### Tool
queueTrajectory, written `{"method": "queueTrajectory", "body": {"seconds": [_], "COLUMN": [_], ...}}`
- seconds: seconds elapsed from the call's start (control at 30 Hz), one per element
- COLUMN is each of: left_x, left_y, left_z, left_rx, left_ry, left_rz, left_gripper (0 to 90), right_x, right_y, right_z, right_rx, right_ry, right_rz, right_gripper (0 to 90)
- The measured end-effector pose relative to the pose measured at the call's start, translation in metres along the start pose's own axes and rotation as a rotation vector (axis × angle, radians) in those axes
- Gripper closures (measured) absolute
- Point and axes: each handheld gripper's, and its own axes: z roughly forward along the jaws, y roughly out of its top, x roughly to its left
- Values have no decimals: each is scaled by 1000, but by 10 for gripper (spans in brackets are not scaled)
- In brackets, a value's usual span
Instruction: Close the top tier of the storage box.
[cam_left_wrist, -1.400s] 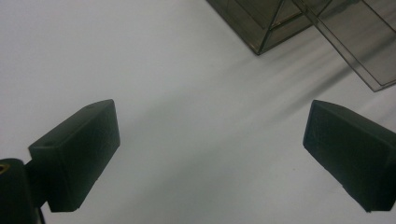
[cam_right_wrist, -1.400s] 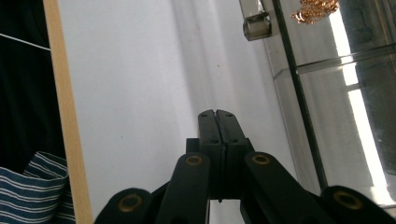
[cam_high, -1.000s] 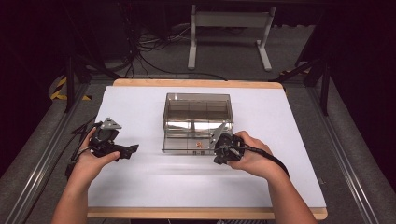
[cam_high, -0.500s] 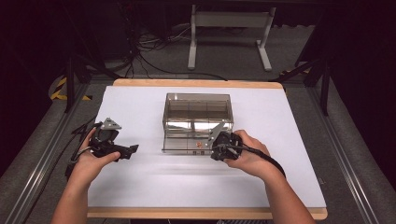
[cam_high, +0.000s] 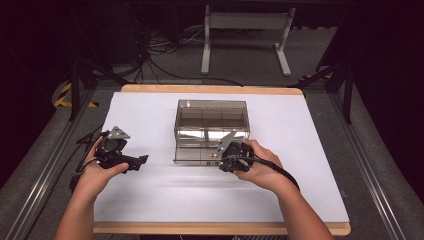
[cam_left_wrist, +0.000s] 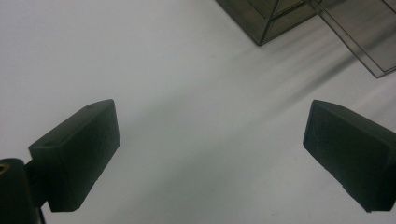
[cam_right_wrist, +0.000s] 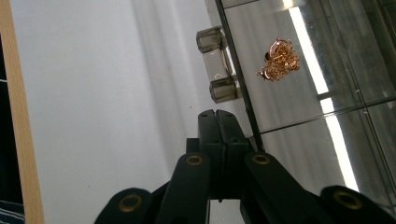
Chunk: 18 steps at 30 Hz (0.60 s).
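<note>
Smoky clear plastic box, squared edges, holds crumpled gold chain.

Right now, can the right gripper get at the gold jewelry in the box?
Probably not directly. The right gripper is shut, beside the handle, and the jewelry lies behind the clear drawer front of the box. The drawer must open further first.

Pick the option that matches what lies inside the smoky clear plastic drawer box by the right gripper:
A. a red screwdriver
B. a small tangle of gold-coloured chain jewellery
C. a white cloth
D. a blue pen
B: the right gripper view shows a small tangle of gold-coloured chain jewellery lying behind the wall of the smoky clear plastic drawer box, just beyond the shut right gripper.
</note>
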Motion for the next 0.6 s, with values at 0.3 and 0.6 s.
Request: {"method": "queueTrajectory", "body": {"seconds": [0.3, 0.6], "left_x": [1, 1], "left_y": [0, 0], "left_z": [-2, -1], "left_rx": [-5, -1], "left_ry": [0, -4], "left_rz": [-7, -5], "left_gripper": [46, 46], "right_x": [2, 0], "right_y": [7, 14], "right_z": [2, 4], "right_rx": [7, 57], "right_ry": [-16, 2], "right_rz": [-1, 6], "right_gripper": [900, 900]}}
